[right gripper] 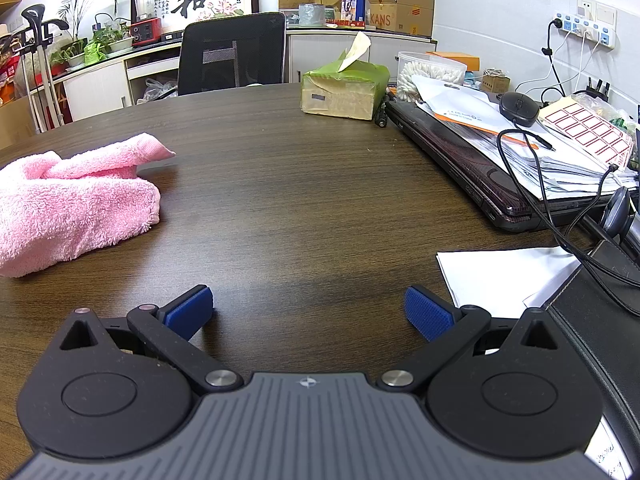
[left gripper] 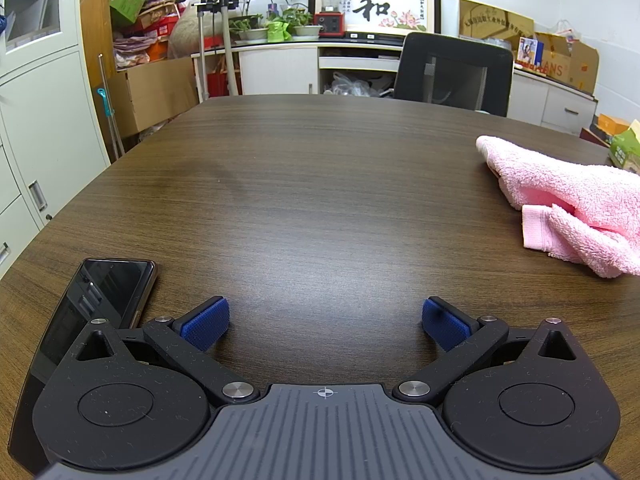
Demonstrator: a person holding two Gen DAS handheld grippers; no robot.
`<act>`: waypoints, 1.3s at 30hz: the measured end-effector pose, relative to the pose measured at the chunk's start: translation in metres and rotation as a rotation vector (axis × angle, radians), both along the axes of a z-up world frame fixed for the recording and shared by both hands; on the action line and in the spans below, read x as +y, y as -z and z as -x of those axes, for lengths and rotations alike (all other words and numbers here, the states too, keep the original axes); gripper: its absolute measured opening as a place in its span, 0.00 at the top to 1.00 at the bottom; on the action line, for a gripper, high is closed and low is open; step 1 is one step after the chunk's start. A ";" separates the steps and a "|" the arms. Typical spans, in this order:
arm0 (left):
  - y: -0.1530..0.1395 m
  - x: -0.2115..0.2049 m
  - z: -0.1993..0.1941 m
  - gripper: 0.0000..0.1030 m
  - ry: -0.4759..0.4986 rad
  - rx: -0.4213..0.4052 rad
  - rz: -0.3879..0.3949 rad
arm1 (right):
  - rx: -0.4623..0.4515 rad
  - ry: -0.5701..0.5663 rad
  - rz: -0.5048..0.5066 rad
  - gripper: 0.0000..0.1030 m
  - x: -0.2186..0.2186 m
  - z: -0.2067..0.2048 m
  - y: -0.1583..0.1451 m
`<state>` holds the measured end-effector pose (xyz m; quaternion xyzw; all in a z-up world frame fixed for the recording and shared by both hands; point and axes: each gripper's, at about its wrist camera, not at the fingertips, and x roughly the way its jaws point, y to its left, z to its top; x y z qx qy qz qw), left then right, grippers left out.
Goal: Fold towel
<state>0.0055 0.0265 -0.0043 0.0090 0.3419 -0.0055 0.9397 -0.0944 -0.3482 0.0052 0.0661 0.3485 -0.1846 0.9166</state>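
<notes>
On dark wood-grain table point(left gripper: 304, 184): rumpled pink terry towel point(left gripper: 568, 204), frame right, soft, limp, best pinched at hemmed corner; left gripper point(left gripper: 325, 322) and right gripper point(right gripper: 308, 312) spread, empty.

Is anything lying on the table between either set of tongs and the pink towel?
Nothing visible does. Only bare dark wooden table separates the open left tongs and open right tongs from the crumpled pink terry towel. The black smartphone and green tissue box sit off to the sides.

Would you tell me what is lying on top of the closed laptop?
On the laptop lie stacked papers, a black mouse and its cable. The pile covers most of the lid.
</notes>
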 end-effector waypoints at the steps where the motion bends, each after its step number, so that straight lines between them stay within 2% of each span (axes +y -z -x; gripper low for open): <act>1: 0.000 -0.001 0.001 0.00 0.000 0.000 0.000 | 0.000 0.000 0.000 0.00 0.000 0.000 0.000; 8: 0.000 -0.001 0.001 0.00 0.000 0.000 0.000 | 0.000 -0.004 0.000 0.00 0.000 -0.002 0.000; 16: 0.000 -0.001 0.001 0.00 0.000 0.000 0.000 | -0.002 -0.084 -0.016 0.00 0.004 -0.015 -0.001; 23: 0.000 0.000 0.001 0.00 0.000 0.000 0.000 | -0.051 -0.234 -0.113 0.00 0.027 -0.030 -0.014; 29: 0.000 -0.001 0.001 0.00 0.000 0.000 0.000 | -0.044 -0.341 -0.032 0.00 0.054 -0.057 -0.025; 39: 0.000 0.000 0.001 0.00 0.000 0.000 0.000 | -0.046 -0.451 -0.063 0.00 0.065 -0.076 -0.017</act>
